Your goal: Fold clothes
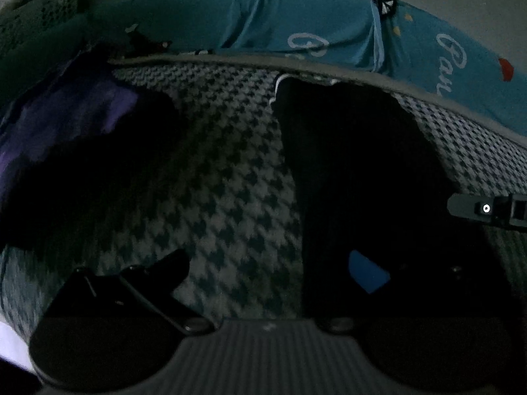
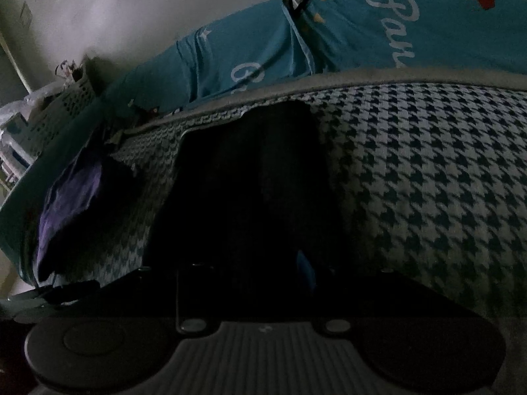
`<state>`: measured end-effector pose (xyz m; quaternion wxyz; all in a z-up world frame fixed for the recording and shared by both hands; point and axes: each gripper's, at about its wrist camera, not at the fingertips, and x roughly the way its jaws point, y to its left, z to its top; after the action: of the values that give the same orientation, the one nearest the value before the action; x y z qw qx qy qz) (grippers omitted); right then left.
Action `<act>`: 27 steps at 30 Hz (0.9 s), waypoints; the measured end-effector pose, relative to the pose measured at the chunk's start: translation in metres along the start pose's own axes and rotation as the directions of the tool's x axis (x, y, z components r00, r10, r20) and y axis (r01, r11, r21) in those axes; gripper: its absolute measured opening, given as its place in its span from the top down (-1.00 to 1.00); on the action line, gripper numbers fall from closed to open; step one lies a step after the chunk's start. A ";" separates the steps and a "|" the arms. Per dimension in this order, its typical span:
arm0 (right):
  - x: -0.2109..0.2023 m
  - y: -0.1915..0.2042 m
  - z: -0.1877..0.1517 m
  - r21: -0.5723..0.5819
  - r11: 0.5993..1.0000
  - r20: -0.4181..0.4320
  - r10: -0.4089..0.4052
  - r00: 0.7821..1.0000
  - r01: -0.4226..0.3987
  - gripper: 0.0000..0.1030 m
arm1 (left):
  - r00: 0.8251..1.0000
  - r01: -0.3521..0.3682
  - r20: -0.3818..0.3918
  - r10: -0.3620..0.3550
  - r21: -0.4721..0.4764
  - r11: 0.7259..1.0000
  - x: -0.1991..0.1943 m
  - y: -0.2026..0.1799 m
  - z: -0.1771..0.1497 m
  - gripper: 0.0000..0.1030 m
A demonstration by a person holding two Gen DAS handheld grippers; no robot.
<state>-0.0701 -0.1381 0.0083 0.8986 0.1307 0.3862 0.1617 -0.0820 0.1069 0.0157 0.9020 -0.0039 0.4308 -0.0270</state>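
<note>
you have the dark garment [image 2: 243,181] lying long on the blanket [image 2: 428,171], not folded yet. left gripper [image 1: 270,273] jaws are spread and empty; right gripper [image 2: 247,263] jaws i cannot tell, too dark.

We cannot make out any fold, seam or edge within the dark garment [image 1: 355,171], which reads as one black mass in both wrist views. The right tongs [image 2: 247,263] are lost against it: we see only a blue pad [image 2: 304,268], and cannot tell whether cloth is gripped. On the left tongs [image 1: 273,270], the right finger merges with the garment. The white lettering [image 2: 392,6] on the teal cover is cut off by the frame edge. The purple cloth [image 1: 66,118] is blurred.
</note>
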 end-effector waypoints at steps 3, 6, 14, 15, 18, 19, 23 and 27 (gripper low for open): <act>0.008 -0.005 0.012 0.009 1.000 0.019 0.006 1.000 -0.006 0.13 | 1.000 -0.002 -0.011 0.002 0.005 1.000 0.009 -0.002 0.012 -1.00; 0.016 -0.013 0.023 0.019 1.000 0.037 0.005 0.999 -0.006 0.05 | 0.999 -0.023 -0.027 0.024 0.027 0.999 0.018 -0.003 0.018 -1.00; 0.041 -0.036 0.050 0.076 0.997 0.058 0.012 0.998 -0.016 0.05 | 0.996 -0.023 -0.081 0.022 -0.007 1.000 0.034 0.009 0.014 -1.00; 0.043 -0.038 0.053 0.081 0.997 0.062 0.011 0.998 -0.016 0.05 | 0.996 -0.017 -0.084 0.016 -0.013 1.000 0.034 0.010 0.014 -1.00; 0.051 -0.042 0.062 0.087 0.996 0.074 0.011 0.997 -0.017 0.05 | 0.997 -0.011 -0.081 0.009 -0.014 1.000 0.034 0.012 0.013 -1.00; 0.053 -0.044 0.064 0.088 0.996 0.074 0.013 0.997 -0.019 0.05 | 0.997 -0.010 -0.080 0.009 -0.014 1.000 0.034 0.012 0.013 -1.00; 0.066 -0.048 0.075 0.090 0.996 0.075 0.021 0.997 -0.027 0.04 | 0.997 -0.008 -0.077 0.008 -0.009 1.000 0.033 0.012 0.013 -1.00; 0.079 -0.052 0.086 0.093 0.994 0.077 0.042 0.996 -0.050 0.04 | 0.997 0.000 -0.079 0.000 -0.008 1.000 0.034 0.013 0.014 -1.00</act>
<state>0.0538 -0.1641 -0.0044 0.9014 0.1882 0.3562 0.1589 -0.0490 0.1180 -0.0024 0.8844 -0.0065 0.4661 -0.0253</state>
